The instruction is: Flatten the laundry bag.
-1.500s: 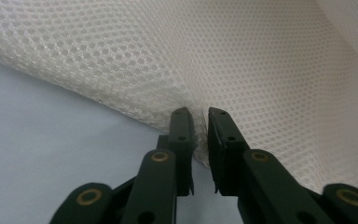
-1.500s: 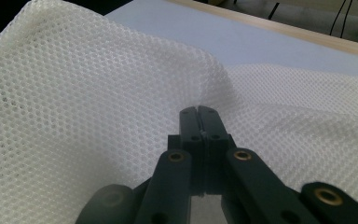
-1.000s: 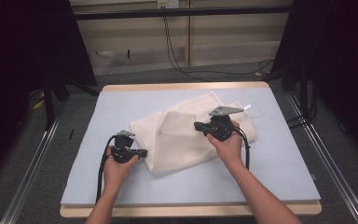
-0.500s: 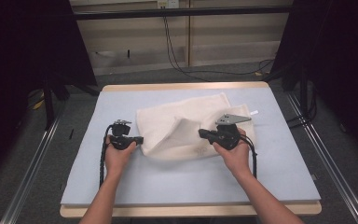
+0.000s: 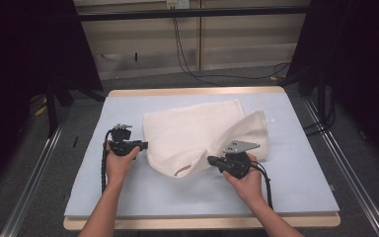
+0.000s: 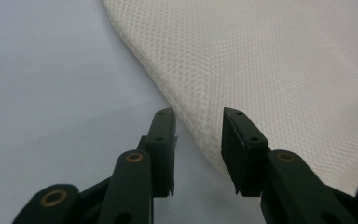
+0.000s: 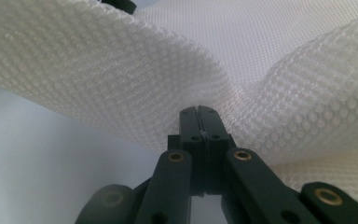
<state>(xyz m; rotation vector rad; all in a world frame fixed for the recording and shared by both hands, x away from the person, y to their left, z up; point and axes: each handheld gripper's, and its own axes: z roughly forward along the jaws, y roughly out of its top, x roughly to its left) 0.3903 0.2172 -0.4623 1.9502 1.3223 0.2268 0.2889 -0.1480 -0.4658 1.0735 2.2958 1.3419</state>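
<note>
Right claw clamped on towel; pinched edge hidden. Left claw wide.

A lab-style recording bay: a tabletop padded in pale blue with a wooden edge, black curtains at 9 and 3 o'clock, metal floor rails, and cables trailing down the 12 o'clock wall.

Cream waffle-textured cloth; matt pale-blue table cover; matt black fingers.
</note>
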